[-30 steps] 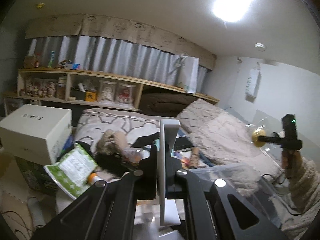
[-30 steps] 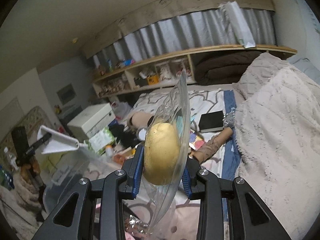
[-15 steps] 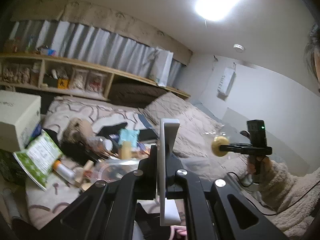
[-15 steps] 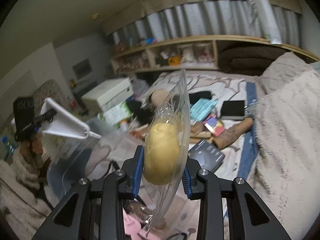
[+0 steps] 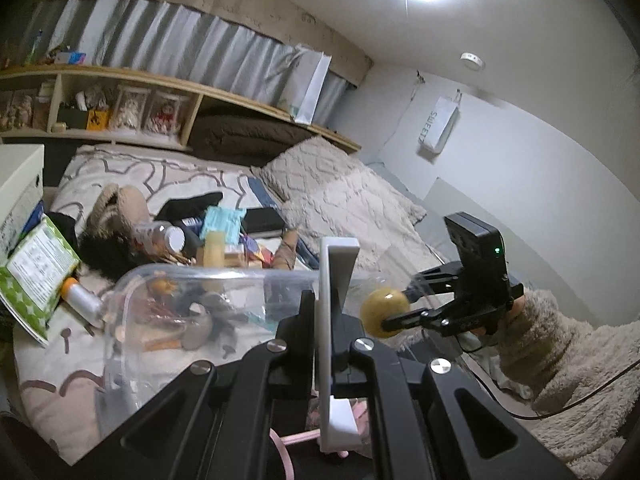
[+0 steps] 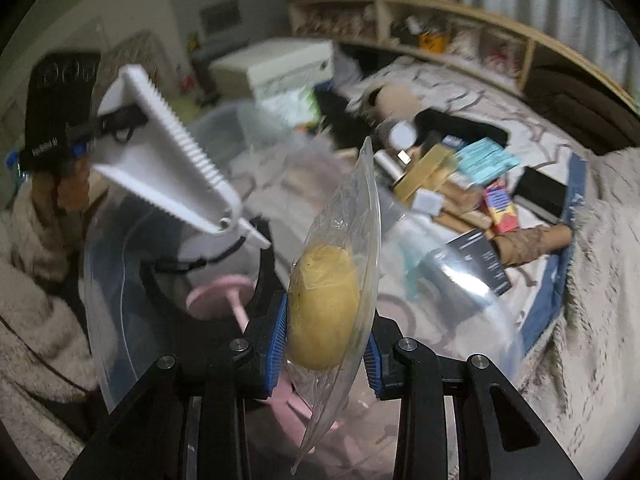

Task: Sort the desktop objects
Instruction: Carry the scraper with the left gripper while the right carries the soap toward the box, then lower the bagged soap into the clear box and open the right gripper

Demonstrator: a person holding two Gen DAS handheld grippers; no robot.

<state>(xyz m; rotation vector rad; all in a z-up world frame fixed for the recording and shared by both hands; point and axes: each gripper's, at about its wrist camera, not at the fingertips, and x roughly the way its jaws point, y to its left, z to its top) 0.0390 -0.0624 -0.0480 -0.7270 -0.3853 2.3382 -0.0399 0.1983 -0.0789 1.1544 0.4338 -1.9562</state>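
My left gripper (image 5: 330, 314) is shut on a flat white plastic piece (image 5: 338, 264), seen edge-on in the left wrist view. In the right wrist view the same white piece (image 6: 160, 152) shows as a toothed triangle held by the left gripper (image 6: 120, 124), over a clear plastic bin (image 6: 108, 280). My right gripper (image 6: 326, 320) is shut on a yellow round bun in a clear wrapper (image 6: 324, 304). The left wrist view shows the right gripper (image 5: 400, 306) holding the bun (image 5: 384, 308) over the far side of the bin (image 5: 200, 276).
A pink object (image 6: 224, 292) lies inside the bin. The bed behind holds clutter: a white box (image 5: 20, 184), a green packet (image 5: 36, 268), a teal packet (image 5: 222, 220), a black book (image 5: 264, 220). A fuzzy blanket (image 5: 352, 200) lies right, shelves (image 5: 160, 84) behind.
Both grippers have tipped downward and come over the clear bin. The right gripper with the bun has sunk and drawn closer to the left one. Both grips are unchanged.
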